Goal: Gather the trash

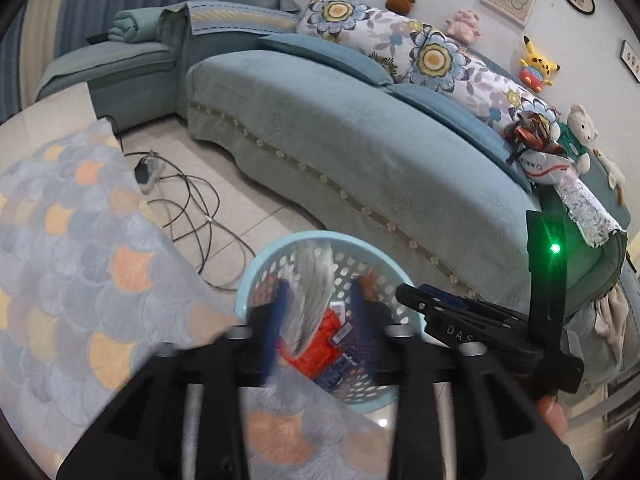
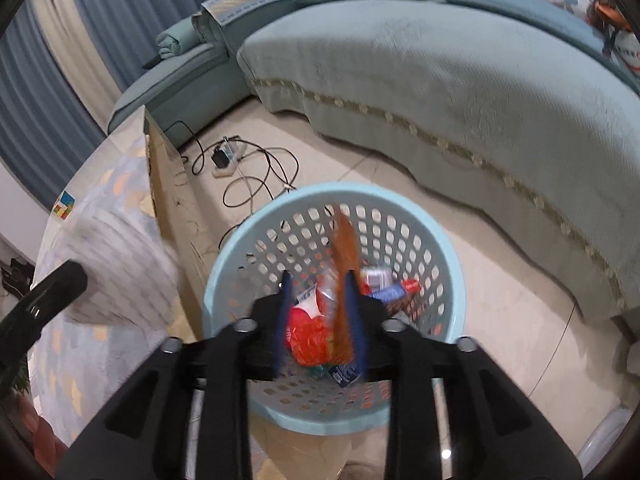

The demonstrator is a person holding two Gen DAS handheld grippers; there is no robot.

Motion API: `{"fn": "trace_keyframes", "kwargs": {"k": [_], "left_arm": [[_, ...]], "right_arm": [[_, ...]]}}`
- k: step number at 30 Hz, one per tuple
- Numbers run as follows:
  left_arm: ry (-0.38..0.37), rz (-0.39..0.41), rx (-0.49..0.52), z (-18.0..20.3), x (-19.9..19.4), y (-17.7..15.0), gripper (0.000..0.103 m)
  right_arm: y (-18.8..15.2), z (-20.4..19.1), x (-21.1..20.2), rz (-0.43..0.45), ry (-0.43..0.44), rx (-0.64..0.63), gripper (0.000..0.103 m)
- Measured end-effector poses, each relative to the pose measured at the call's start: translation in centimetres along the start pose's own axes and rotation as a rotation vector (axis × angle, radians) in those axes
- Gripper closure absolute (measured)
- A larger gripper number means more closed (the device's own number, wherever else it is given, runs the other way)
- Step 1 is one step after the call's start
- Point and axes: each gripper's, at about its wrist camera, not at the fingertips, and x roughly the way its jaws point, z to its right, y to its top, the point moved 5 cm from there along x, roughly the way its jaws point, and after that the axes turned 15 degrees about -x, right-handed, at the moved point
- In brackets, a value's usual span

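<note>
A light blue perforated basket (image 2: 452, 280) stands on the floor beside the table and shows in the left wrist view too (image 1: 248, 280). It holds red, blue and white wrappers (image 2: 308, 332). My left gripper (image 1: 318, 312) is over the basket with a blurred grey-white wrapper (image 1: 312, 280) between its fingers. My right gripper (image 2: 318, 308) is over the basket, and an orange wrapper (image 2: 344, 248) stands between its jaws; whether the jaws pinch either wrapper does not show. The right gripper's body shows in the left wrist view (image 1: 480, 320).
A table with a grey and orange scale-pattern cloth (image 1: 80, 240) lies to the left. A teal sofa (image 1: 360, 140) with pillows and plush toys curves behind the basket. A power strip with loose cables (image 2: 240, 164) lies on the tiled floor.
</note>
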Motion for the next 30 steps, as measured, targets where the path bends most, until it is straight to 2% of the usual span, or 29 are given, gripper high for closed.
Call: {"fn": "trace_keyframes", "kwargs": {"k": [1,7,12,16,20,24,28,30], "left_arm": [[-0.006,0.003,-0.004,-0.2,-0.1,-0.1,0.050],[-0.010,0.011,-0.031,-1.3,-2.2,-0.2,0.041],[0.036,0.089,-0.043,-2.6,-7.4,-0.7,0.033],[0.107,0.175,-0.101,-5.0,-13.2,-1.5,0.030],[0.209,0.286,-0.215,-8.3,-19.6,-3.1,0.027],[0.292,0.365,-0.253,-10.1,-24.5,-4.7,0.027],[0.366,0.439,-0.298,-11.4,-28.3,-6.5,0.027],[0.402,0.484,-0.321,-11.8,-30.0,-7.4,0.026]], "right_arm": [[-0.2,0.0,-0.1,0.002,-0.005,0.004,0.043],[0.0,-0.4,-1.3,0.019,0.019,0.003,0.042],[0.7,-4.0,-4.7,0.075,0.066,-0.053,0.040],[1.0,-8.8,-8.0,0.133,0.124,-0.138,0.036],[0.9,-14.3,-11.2,0.195,0.155,-0.244,0.036],[0.2,-19.4,-14.1,0.260,0.188,-0.332,0.036],[-1.3,-23.3,-16.0,0.288,0.231,-0.399,0.036],[-2.1,-24.8,-17.0,0.315,0.217,-0.414,0.036]]}}
